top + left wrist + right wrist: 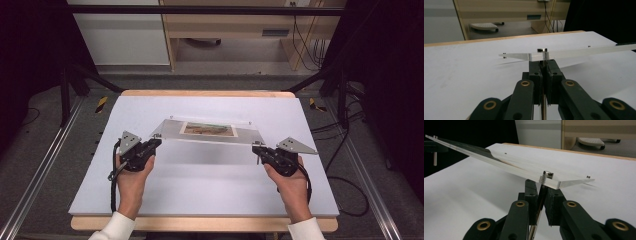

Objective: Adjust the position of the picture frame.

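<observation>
High view: I hold clear acrylic frame (207,131) off white table (200,190), long axis running left-right between my hands. Left gripper (156,142) pinches its near left corner, right gripper (256,148) near right corner; both jaws pressed onto thin metal standoff pins under panel. Frame tilts, far edge low. Picture inside too small to read; pin (543,55) partly hidden.

You work in a lab-like recording room: your white-topped table (210,195) sits inside a black metal frame (200,9), aluminium rails (35,165) run along the grey carpet at 9 and 3 o'clock, cables (345,150) trail at 3, and pale wooden furniture (225,25) stands at 12.
</observation>
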Demonstrator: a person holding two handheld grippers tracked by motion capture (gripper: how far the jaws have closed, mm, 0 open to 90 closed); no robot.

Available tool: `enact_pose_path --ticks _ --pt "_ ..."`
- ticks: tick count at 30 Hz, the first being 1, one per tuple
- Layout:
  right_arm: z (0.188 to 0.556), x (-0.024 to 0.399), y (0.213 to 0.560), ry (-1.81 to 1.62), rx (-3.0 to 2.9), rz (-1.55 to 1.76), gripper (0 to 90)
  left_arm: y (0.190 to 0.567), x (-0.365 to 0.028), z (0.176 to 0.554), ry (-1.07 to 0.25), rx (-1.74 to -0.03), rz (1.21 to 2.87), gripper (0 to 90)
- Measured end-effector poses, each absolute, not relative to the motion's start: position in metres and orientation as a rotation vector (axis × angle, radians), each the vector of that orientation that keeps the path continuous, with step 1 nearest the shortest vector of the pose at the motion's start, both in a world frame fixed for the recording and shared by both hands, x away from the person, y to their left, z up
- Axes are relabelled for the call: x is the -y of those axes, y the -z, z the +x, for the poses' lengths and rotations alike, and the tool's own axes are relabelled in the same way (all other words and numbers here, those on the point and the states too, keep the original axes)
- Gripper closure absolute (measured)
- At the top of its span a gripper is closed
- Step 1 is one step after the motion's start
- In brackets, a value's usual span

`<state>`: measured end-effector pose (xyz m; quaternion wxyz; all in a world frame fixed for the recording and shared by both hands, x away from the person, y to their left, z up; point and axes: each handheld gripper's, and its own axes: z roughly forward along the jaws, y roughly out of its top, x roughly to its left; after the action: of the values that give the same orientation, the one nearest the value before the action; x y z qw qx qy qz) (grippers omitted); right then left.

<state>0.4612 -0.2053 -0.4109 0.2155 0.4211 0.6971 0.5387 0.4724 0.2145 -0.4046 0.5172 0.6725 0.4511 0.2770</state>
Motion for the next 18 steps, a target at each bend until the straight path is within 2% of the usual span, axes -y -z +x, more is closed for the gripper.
enact_pose_path --ticks 18 --pt "0.4678 0.2148 0.4169 -1.481 -1.966 1.176 81.1 0.4142 -0.2070 0.4699 -0.674 -1.085 1.622 83.7"
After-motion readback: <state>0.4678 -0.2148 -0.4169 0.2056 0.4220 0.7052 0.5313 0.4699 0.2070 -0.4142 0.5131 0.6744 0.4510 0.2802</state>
